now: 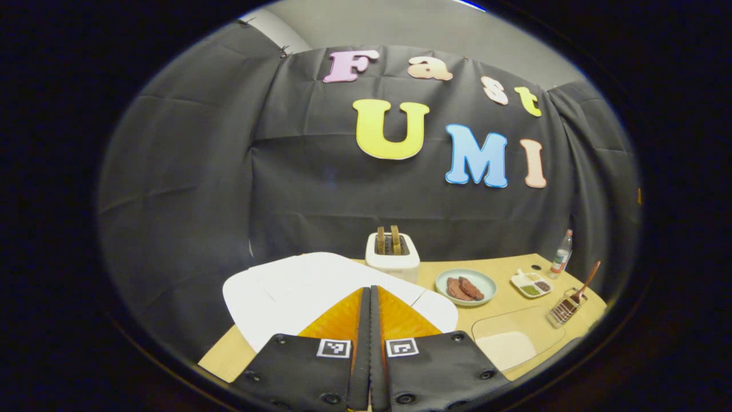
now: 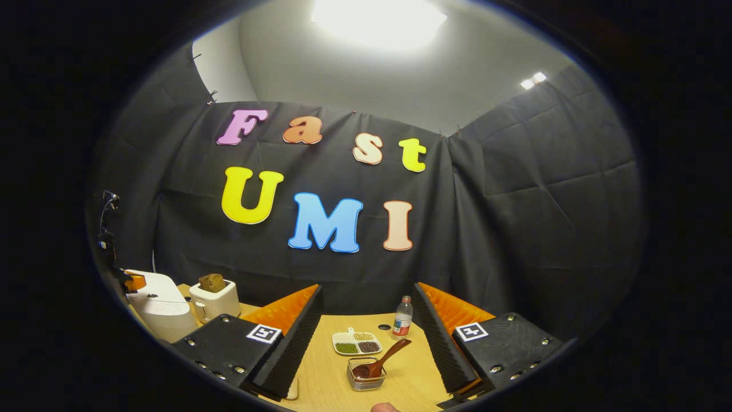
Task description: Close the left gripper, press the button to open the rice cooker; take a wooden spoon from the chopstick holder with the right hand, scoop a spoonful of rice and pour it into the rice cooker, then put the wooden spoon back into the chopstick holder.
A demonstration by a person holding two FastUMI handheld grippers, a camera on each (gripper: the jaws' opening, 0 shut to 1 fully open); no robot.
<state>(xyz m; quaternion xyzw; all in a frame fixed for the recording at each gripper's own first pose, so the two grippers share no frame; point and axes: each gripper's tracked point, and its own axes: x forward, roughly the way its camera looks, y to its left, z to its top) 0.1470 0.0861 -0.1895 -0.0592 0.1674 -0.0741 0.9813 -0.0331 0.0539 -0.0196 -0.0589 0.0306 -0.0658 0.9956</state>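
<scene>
In the left gripper view my left gripper point(image 1: 370, 290) is shut, its orange fingers pressed together just above the closed lid of the white rice cooker point(image 1: 286, 289). At the far right, the wooden spoon point(image 1: 587, 279) leans out of the wire chopstick holder point(image 1: 563, 309). A clear dish of white rice point(image 1: 512, 340) lies in front of it. In the right gripper view my right gripper point(image 2: 367, 292) is open and empty. The chopstick holder point(image 2: 366, 375) and the wooden spoon point(image 2: 388, 356) sit between its fingers, a little ahead. The rice cooker point(image 2: 160, 306) is at the far left with the left gripper point(image 2: 135, 281) over its lid.
A white toaster point(image 1: 392, 257) with toast stands behind the cooker. Beside it is a plate of meat point(image 1: 465, 286), then a divided condiment tray point(image 1: 532, 284) and a small bottle point(image 1: 561, 253) near the back wall. A fingertip point(image 2: 383, 407) shows at the bottom edge.
</scene>
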